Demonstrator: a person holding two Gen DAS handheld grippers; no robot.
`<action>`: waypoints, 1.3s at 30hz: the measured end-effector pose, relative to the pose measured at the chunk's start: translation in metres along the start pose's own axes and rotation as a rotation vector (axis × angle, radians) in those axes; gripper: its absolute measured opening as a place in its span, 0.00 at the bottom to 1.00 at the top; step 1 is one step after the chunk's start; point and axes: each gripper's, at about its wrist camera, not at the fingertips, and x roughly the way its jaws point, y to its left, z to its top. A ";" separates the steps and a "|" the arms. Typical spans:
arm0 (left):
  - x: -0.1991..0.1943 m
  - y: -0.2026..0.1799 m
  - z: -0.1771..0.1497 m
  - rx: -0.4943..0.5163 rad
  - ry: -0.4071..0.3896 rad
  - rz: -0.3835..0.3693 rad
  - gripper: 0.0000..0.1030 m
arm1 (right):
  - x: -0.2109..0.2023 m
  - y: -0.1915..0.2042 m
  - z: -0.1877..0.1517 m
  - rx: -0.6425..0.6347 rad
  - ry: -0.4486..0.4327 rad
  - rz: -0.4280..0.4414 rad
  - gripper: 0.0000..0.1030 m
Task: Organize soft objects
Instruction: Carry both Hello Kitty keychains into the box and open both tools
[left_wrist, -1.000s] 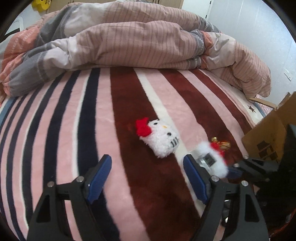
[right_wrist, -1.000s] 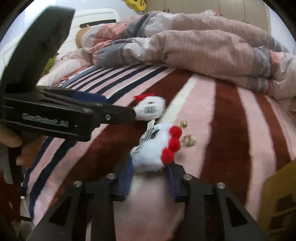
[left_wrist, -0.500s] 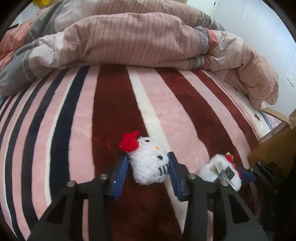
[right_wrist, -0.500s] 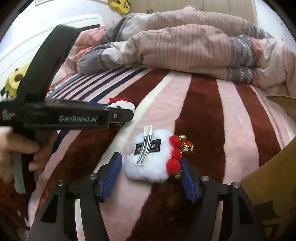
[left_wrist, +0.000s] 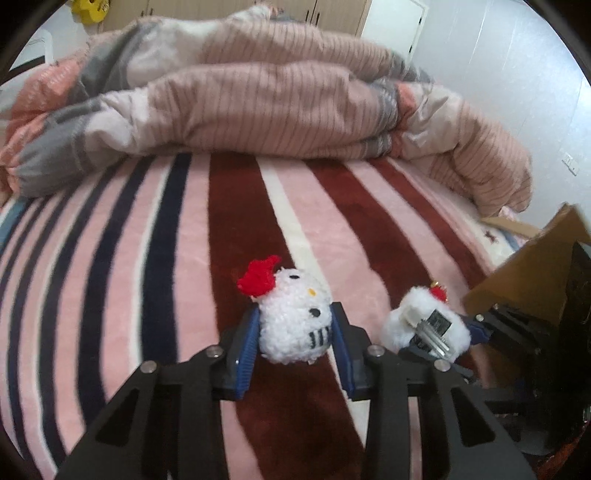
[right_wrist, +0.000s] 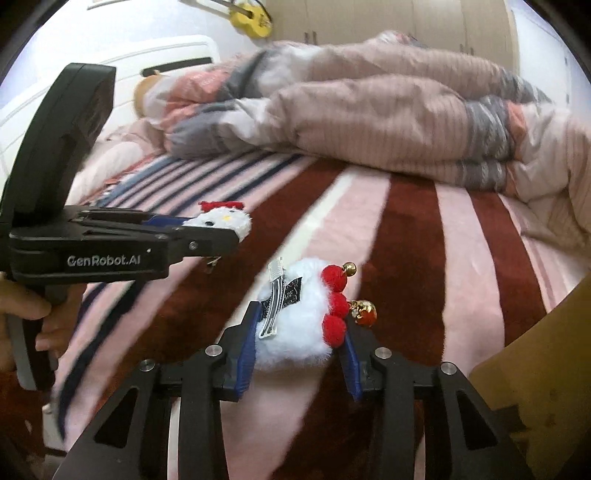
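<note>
My left gripper (left_wrist: 295, 328) is shut on a white fluffy cat-face plush (left_wrist: 293, 317) with a red bow, held above the striped blanket; it also shows in the right wrist view (right_wrist: 221, 221). My right gripper (right_wrist: 299, 332) is shut on a white fluffy hair clip (right_wrist: 299, 317) with red pompoms, gold bells and a metal clip on its back. That clip also shows in the left wrist view (left_wrist: 424, 328), to the right of the cat plush. Both items are lifted off the bed.
A striped plush blanket (left_wrist: 147, 277) covers the bed. A rumpled pink and grey duvet (left_wrist: 258, 99) lies piled at the back. A cardboard box (left_wrist: 532, 273) stands at the right edge, also in the right wrist view (right_wrist: 535, 369). A yellow toy guitar (right_wrist: 251, 18) hangs beyond.
Both grippers closed on their items and lifted them: the left on the cat plush, the right on the fluffy hair clip, which it had released half a second ago.
</note>
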 end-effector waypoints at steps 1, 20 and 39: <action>-0.012 -0.001 0.000 0.002 -0.012 0.004 0.33 | -0.006 0.005 0.002 -0.009 -0.008 0.010 0.34; -0.184 -0.131 0.025 0.193 -0.187 -0.100 0.33 | -0.215 0.015 0.038 -0.084 -0.311 -0.008 0.34; -0.083 -0.264 0.044 0.331 -0.032 -0.156 0.35 | -0.229 -0.125 -0.012 0.017 -0.143 -0.144 0.59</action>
